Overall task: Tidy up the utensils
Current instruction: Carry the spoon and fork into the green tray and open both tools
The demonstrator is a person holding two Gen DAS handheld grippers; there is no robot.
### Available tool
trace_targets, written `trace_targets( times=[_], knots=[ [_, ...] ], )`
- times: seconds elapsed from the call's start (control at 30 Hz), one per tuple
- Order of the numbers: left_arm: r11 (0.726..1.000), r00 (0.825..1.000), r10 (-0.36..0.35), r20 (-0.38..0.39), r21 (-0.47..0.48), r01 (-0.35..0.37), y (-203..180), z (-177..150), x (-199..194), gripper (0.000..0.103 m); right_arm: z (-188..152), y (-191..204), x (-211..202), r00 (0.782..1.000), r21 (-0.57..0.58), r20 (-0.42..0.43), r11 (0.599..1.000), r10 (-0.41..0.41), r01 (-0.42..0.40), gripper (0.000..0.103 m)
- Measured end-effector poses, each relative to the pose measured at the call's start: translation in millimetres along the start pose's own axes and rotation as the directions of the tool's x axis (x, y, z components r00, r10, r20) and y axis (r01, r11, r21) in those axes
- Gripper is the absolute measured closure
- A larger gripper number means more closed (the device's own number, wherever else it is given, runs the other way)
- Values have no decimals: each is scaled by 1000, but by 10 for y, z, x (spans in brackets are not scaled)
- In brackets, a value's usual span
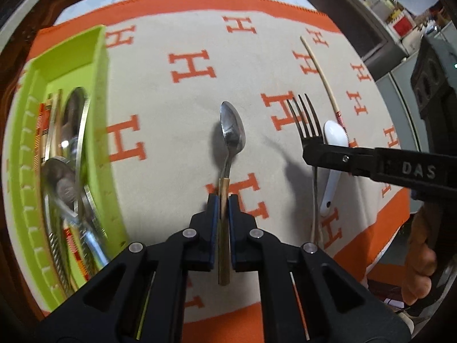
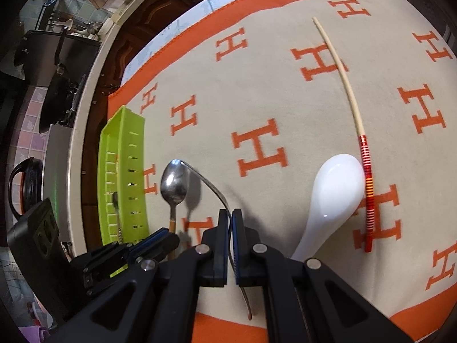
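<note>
A beige cloth with orange H letters (image 2: 257, 91) is covering the table, a lime-green plastic slotted tray (image 2: 122, 154) lying at its left edge. Right of the tray, the left gripper (image 1: 224, 200) is clamping a wooden-handled steel spoon (image 1: 232, 131); the right gripper (image 2: 230, 214) is pinching a steel fork (image 1: 304, 120), open cloth lying beyond.

A steel spoon (image 1: 232, 131) and fork (image 1: 304, 120) are held raised right of the green tray (image 1: 97, 143); further right, a white spoon (image 2: 334, 194) is laid touching a chopstick (image 2: 347, 91)

A black right gripper (image 2: 230, 220) is closed on a metal fork's (image 2: 212, 188) handle. To its left, a metal spoon (image 2: 174, 183) sits in the left gripper (image 2: 160, 240), beside a green tray (image 2: 122, 154). Right, a white ceramic spoon (image 2: 334, 191) touches a red-banded chopstick (image 2: 351, 108) on the orange-patterned cloth (image 2: 257, 100).
</note>
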State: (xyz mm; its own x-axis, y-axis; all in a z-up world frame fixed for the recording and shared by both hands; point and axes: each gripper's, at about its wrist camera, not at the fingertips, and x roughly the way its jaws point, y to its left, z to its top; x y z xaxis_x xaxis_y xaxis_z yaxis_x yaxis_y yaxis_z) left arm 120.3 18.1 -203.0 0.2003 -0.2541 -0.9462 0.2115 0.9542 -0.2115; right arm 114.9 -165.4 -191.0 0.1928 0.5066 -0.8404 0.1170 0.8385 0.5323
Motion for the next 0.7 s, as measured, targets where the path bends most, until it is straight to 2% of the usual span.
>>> trace_targets(
  times=[0.2,0.37,0.53,0.7],
  knots=[
    [998,994,4,106,-55,2,191,-188,-558,99,-42,394,-61,997,-59,-22,996,67,-69,101],
    [989,977,105,183,-127,-82,528,-438,-990,99,-89,925,-57,989,-142,-54,980,135,-142,101],
    [961,952,228,203,-201,-188,943,-606,-1184,99,-66,1465,102,981,-193,-77,962,179,-191,101],
    [947,944,267,194,-236,-219,1203,-674,-1156,98,-26,1702,440,985,-191,-104,969,141,-159,101]
  ],
)
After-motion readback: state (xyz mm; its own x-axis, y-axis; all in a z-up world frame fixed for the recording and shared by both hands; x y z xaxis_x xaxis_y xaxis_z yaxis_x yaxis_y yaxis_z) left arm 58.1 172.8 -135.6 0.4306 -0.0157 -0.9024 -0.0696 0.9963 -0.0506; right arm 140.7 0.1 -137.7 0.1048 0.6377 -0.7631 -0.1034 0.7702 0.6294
